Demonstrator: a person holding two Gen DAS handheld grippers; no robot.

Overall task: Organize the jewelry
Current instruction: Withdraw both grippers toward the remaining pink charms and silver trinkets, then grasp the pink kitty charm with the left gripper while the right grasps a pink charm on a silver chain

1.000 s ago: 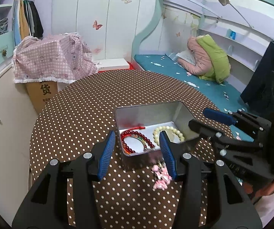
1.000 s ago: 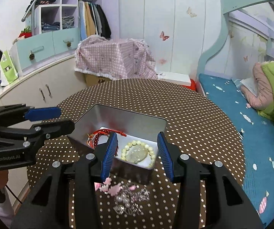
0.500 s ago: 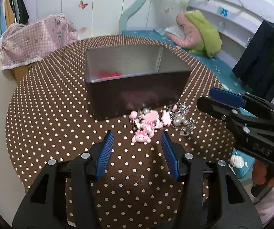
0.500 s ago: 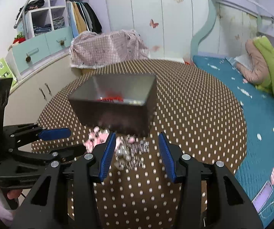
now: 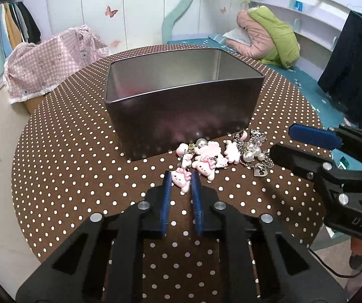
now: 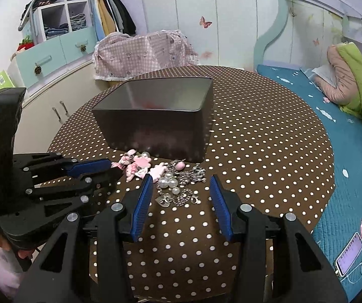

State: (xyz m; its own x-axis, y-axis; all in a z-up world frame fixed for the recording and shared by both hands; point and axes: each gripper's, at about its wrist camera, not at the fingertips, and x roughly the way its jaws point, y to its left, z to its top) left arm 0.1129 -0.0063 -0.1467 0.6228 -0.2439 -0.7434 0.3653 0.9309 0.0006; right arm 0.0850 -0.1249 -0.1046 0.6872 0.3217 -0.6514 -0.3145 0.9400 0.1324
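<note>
Item: pink charm bracelet [image 5: 201, 161], on the dotted surface [image 5: 80, 151] just before our metal tin [image 5: 181, 106]. Left gripper [image 5: 181, 180] fingers closing around its nearest charm; right gripper [image 6: 182, 192] fingers parted, empty, over the pearl chain [image 6: 178, 186]. We should pinch squarely, then lift slowly so the tangled strands separate.

A child's bedroom: bunk bed [image 6: 332, 96], butterfly-stickered wardrobe [image 6: 206, 22], hanging clothes [image 6: 110, 15].

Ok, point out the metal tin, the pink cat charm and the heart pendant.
metal tin [image 5: 181, 111], left wrist view, front wall.
pink cat charm [image 5: 180, 177], left wrist view, its face.
heart pendant [image 5: 260, 172], left wrist view, its middle.
</note>
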